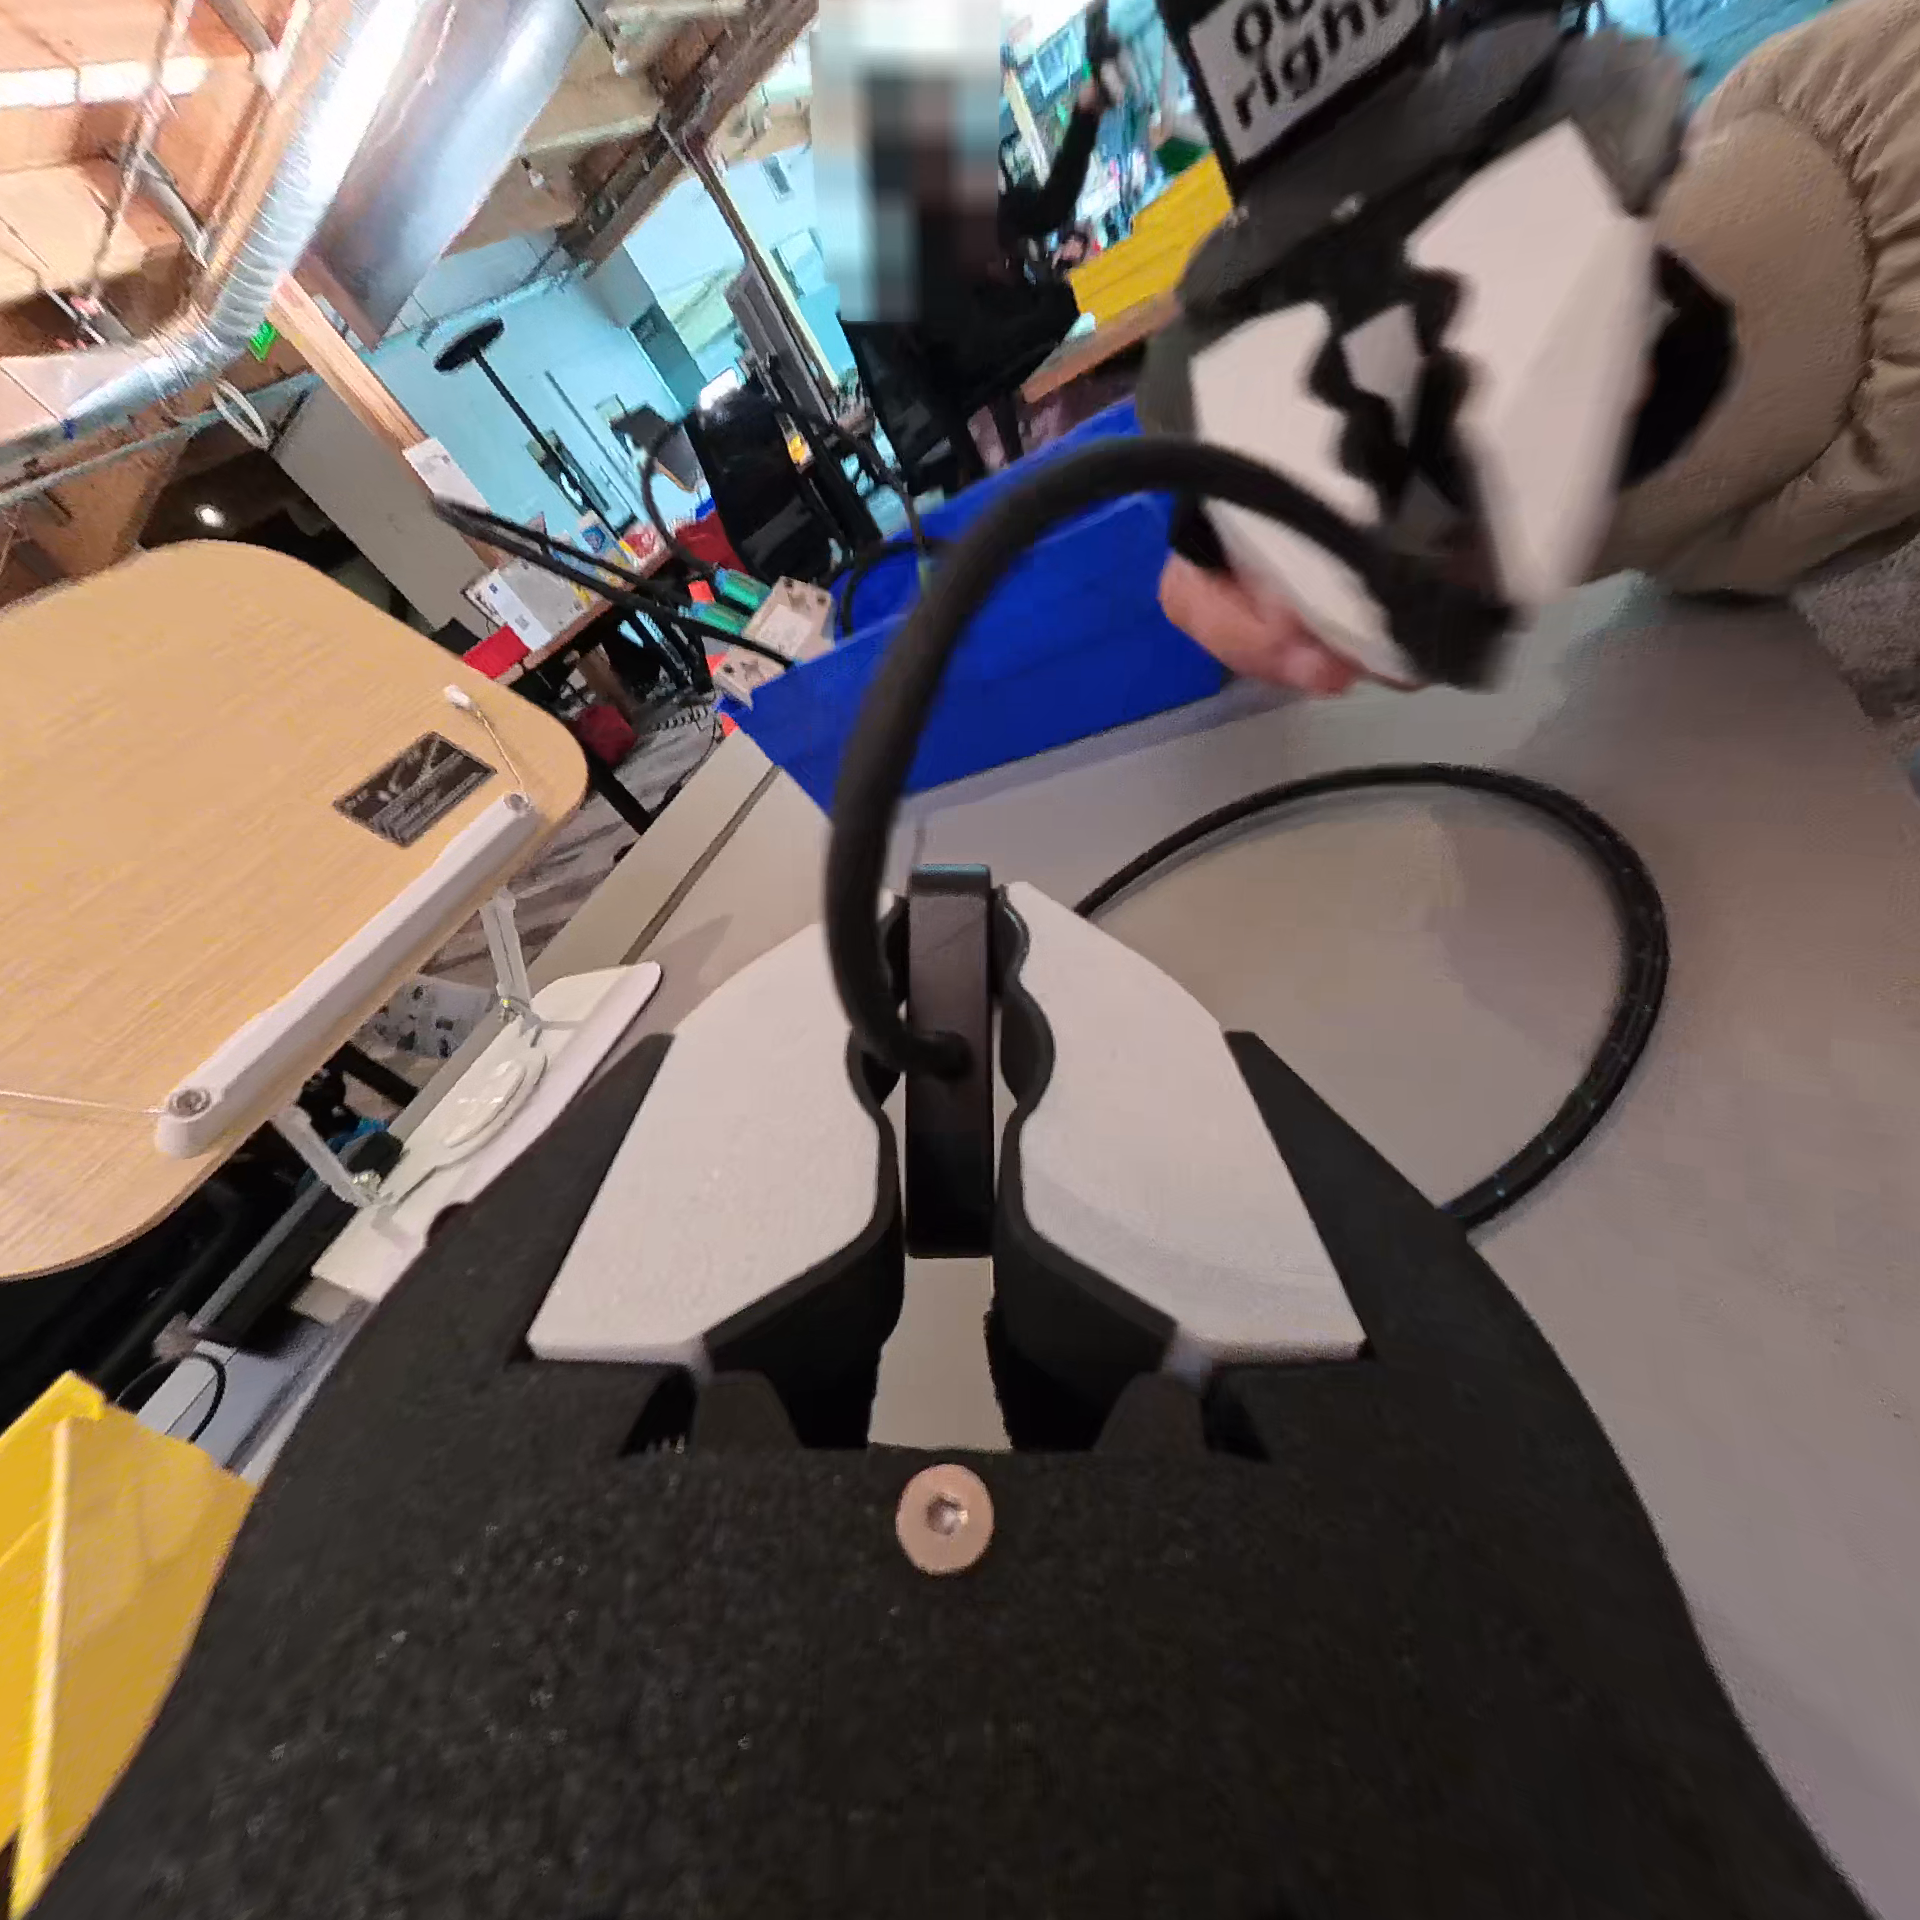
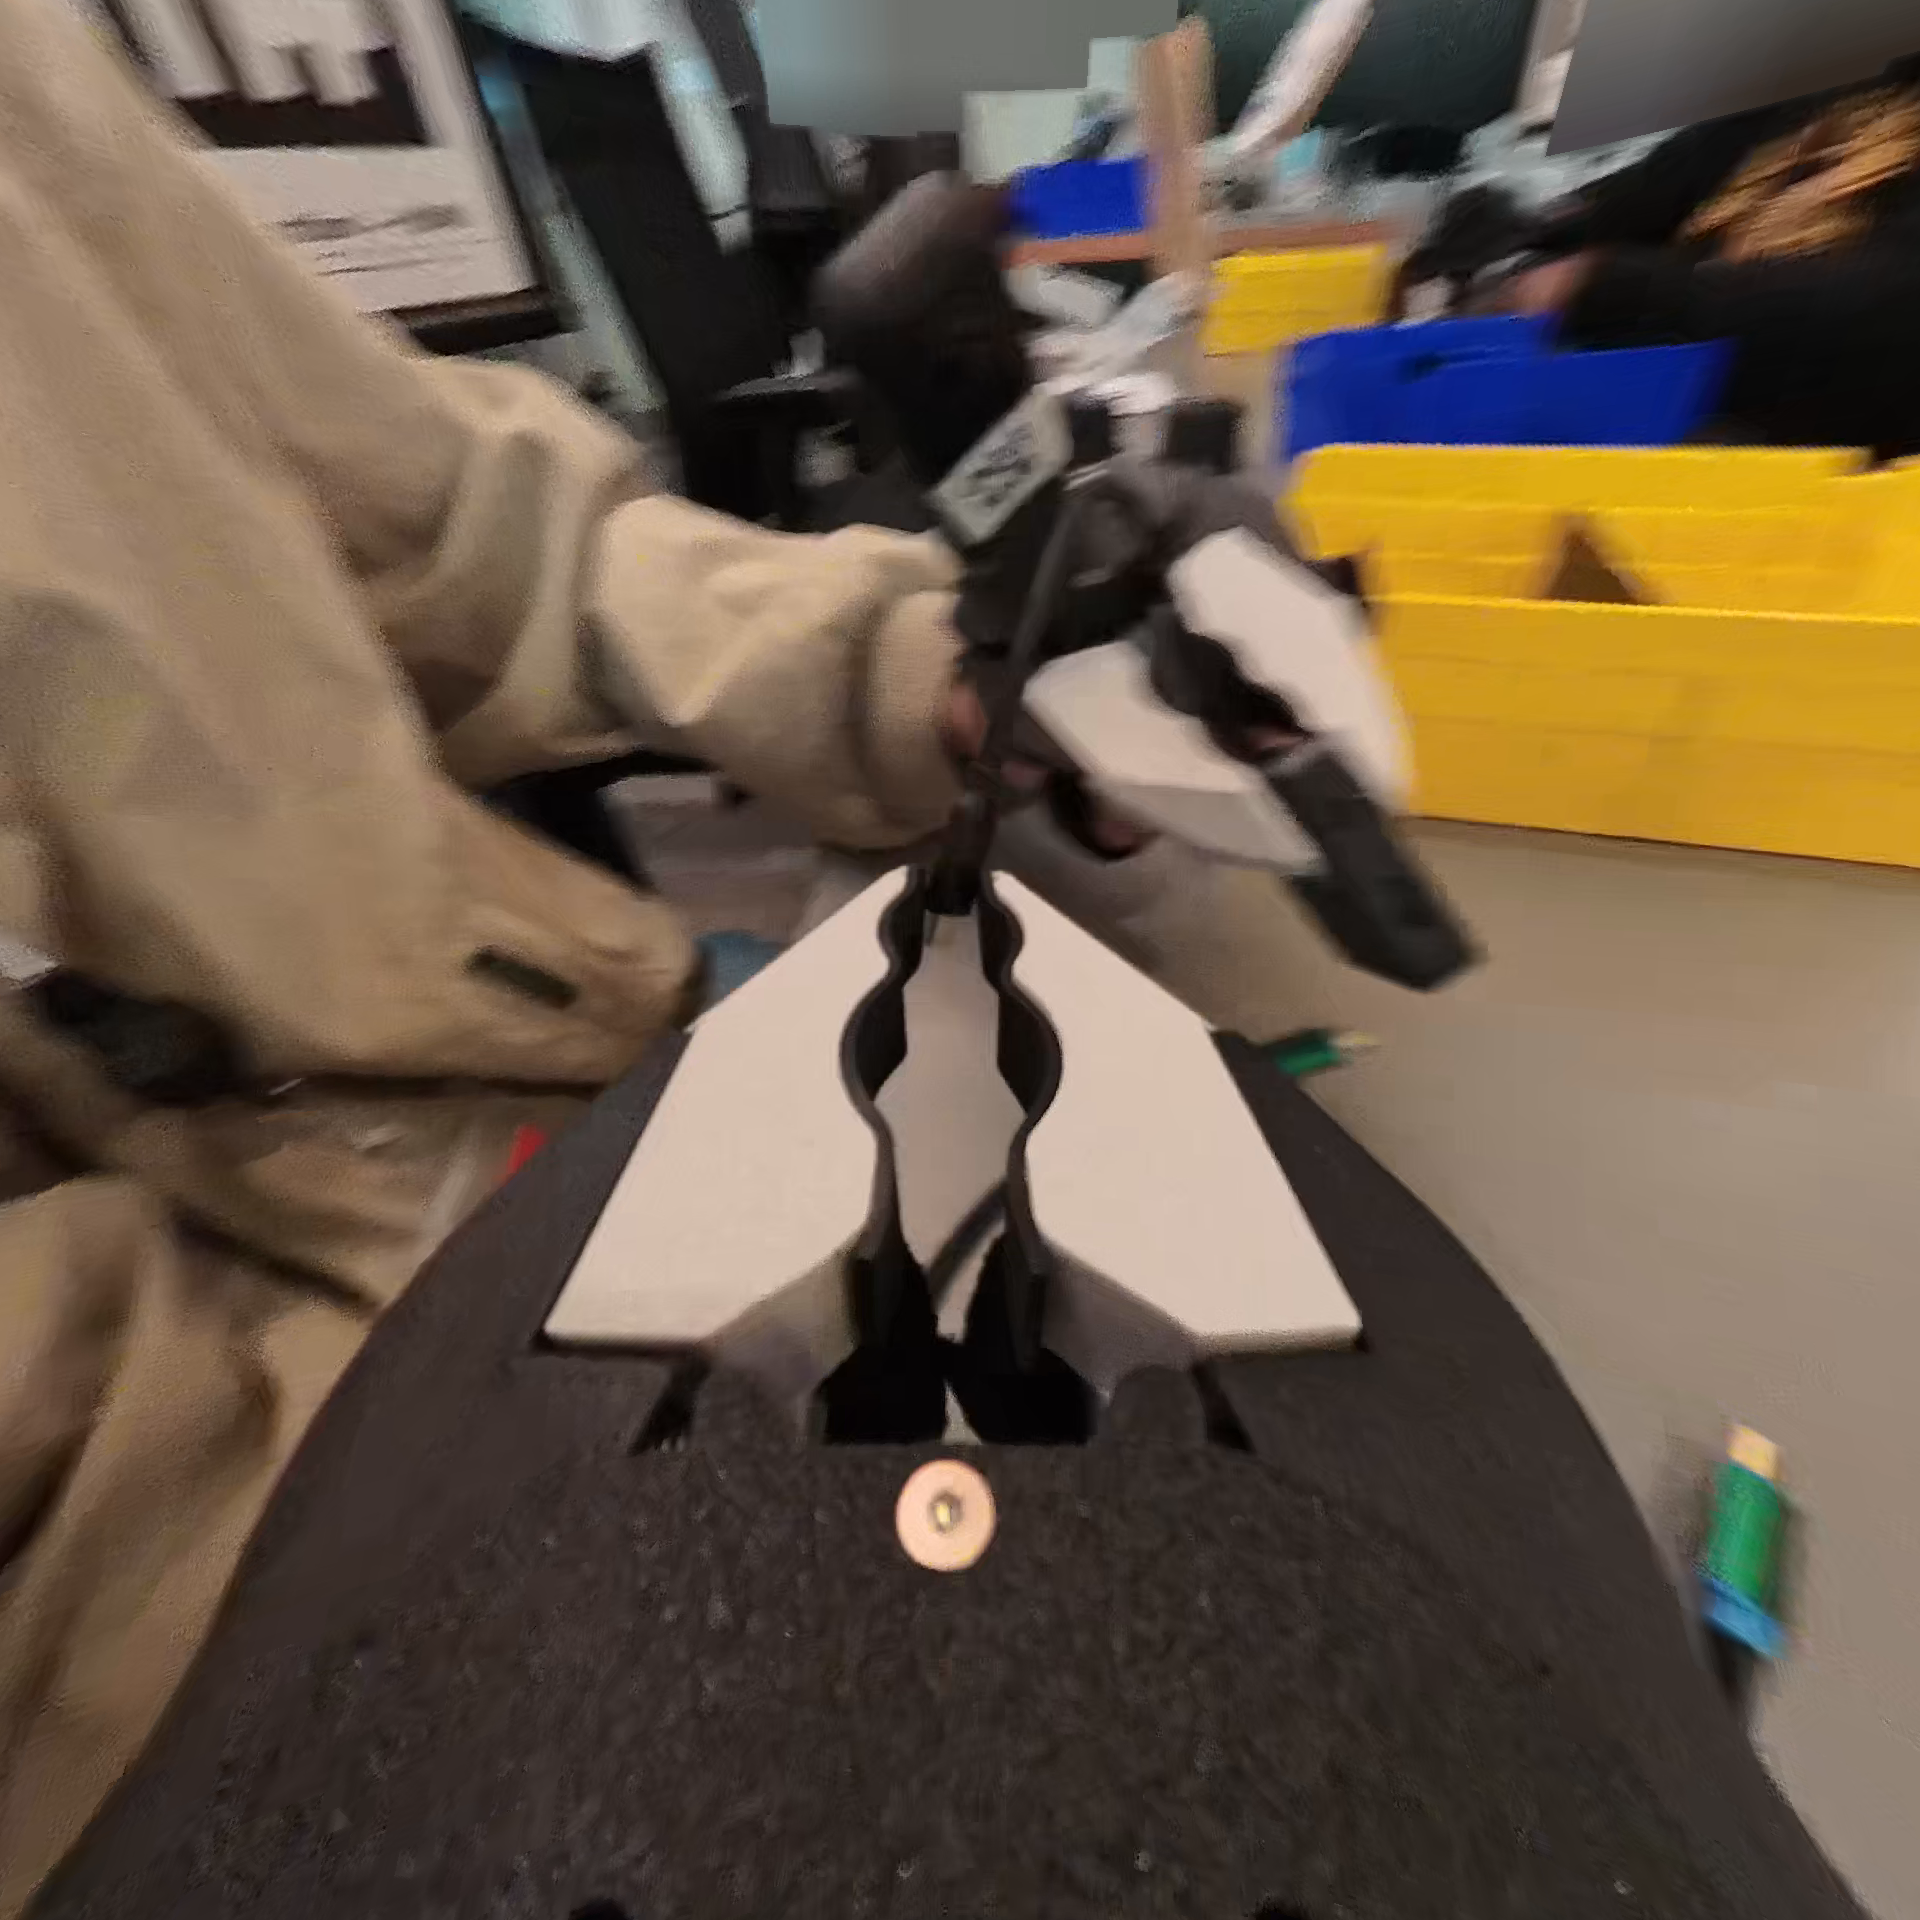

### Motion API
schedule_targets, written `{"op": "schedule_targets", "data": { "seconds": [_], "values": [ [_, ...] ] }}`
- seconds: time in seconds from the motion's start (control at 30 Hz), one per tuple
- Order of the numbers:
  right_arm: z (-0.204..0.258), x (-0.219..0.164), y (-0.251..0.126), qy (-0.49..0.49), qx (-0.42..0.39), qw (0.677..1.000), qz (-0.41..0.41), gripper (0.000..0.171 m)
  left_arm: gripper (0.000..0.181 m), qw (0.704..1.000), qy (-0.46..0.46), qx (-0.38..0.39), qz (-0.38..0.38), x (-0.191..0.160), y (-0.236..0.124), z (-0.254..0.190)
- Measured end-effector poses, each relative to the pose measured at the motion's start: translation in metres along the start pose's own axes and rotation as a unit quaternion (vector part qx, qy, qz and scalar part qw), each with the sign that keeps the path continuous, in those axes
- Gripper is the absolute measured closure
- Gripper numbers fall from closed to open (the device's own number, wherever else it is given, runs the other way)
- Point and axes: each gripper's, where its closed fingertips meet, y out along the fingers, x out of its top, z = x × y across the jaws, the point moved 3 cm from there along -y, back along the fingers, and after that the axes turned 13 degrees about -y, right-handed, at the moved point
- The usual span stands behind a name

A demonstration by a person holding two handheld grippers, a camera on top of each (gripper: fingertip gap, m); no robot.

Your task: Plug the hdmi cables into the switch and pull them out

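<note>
Jaws of the left gripper point(image 1: 951, 997) clamp the switch point(image 1: 948, 1081), a light, rigid black box held above the bench point(image 1: 1714, 1039). Right gripper point(image 2: 951, 914) pinches the stiff, springy cable point(image 1: 883, 748) (near its plug, a guess). Best grip: the hard plug body.

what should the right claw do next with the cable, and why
Probably pull the thin black cable slowly away from the flat black switch box. The left claw clamps the box, the cable still enters its side, and the right claw pinches the cable farther along.
</note>
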Motion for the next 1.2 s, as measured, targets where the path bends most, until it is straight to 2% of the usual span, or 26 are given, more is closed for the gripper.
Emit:
{"op": "schedule_targets", "data": {
  "seconds": [0.03, 0.1, 0.13, 0.2, 0.3, 0.37, 0.5, 0.53, 0.57, 0.67, 0.77, 0.8, 0.87, 0.93, 1.07, 1.2],
  "values": [
    [0.012, -0.002, 0.005, -0.005, 0.033, 0.999, 0.017, 0.161, 0.168, 1.000, -0.006, -0.006, -0.018, 0.004, -0.001, -0.001],
    [0.016, -0.015, 0.007, -0.014, 0.039, 0.997, 0.065, 0.132, 0.168, 0.999, -0.018, -0.011, -0.043, 0.012, -0.003, -0.001],
    [0.013, -0.021, 0.003, -0.011, 0.035, 0.996, 0.078, 0.125, 0.168, 0.998, -0.021, -0.011, -0.052, 0.015, -0.004, 0.000],
    [-0.006, -0.029, -0.012, 0.002, -0.006, 0.997, 0.072, 0.125, 0.168, 0.997, -0.033, -0.012, -0.067, 0.020, -0.008, 0.002],
    [-0.053, -0.040, -0.035, 0.046, -0.131, 0.989, 0.049, 0.125, 0.168, 0.992, -0.063, -0.040, -0.099, 0.029, -0.011, -0.003],
    [-0.061, -0.034, -0.034, 0.074, -0.150, 0.986, -0.005, 0.121, 0.168, 0.987, -0.081, -0.068, -0.118, 0.037, -0.008, -0.013],
    [-0.045, -0.013, -0.013, 0.043, -0.119, 0.990, -0.063, 0.124, 0.168, 0.979, -0.111, -0.110, -0.135, 0.047, 0.000, -0.031],
    [-0.041, -0.009, -0.009, 0.032, -0.117, 0.990, -0.071, 0.131, 0.168, 0.977, -0.116, -0.115, -0.135, 0.047, 0.001, -0.034],
    [-0.040, -0.007, -0.008, 0.019, -0.123, 0.989, -0.073, 0.147, 0.168, 0.977, -0.119, -0.117, -0.134, 0.047, 0.002, -0.035],
    [-0.040, -0.006, -0.013, -0.030, -0.125, 0.990, -0.051, 0.154, 0.167, 0.978, -0.143, -0.104, -0.113, 0.042, 0.003, -0.032],
    [-0.054, -0.002, -0.034, -0.039, -0.167, 0.984, -0.054, 0.158, 0.135, 0.980, -0.180, -0.061, -0.062, 0.027, 0.001, -0.016],
    [-0.064, -0.004, -0.045, -0.041, -0.206, 0.976, -0.047, 0.160, 0.135, 0.980, -0.188, -0.055, -0.043, 0.020, -0.002, -0.012],
    [-0.082, -0.013, -0.067, -0.040, -0.268, 0.962, -0.024, 0.159, 0.148, 0.981, -0.187, -0.059, -0.011, 0.007, -0.009, -0.011],
    [-0.092, -0.027, -0.079, -0.057, -0.307, 0.949, 0.031, 0.159, 0.152, 0.980, -0.184, -0.076, 0.000, 0.008, -0.010, -0.017],
    [-0.085, -0.039, -0.065, -0.105, -0.284, 0.948, 0.097, 0.159, 0.151, 0.975, -0.172, -0.134, -0.031, 0.043, 0.000, -0.047],
    [-0.063, -0.043, -0.040, -0.191, -0.219, 0.945, 0.150, 0.159, 0.148, 0.984, -0.144, -0.107, -0.011, 0.053, 0.003, -0.038]
  ]
}}
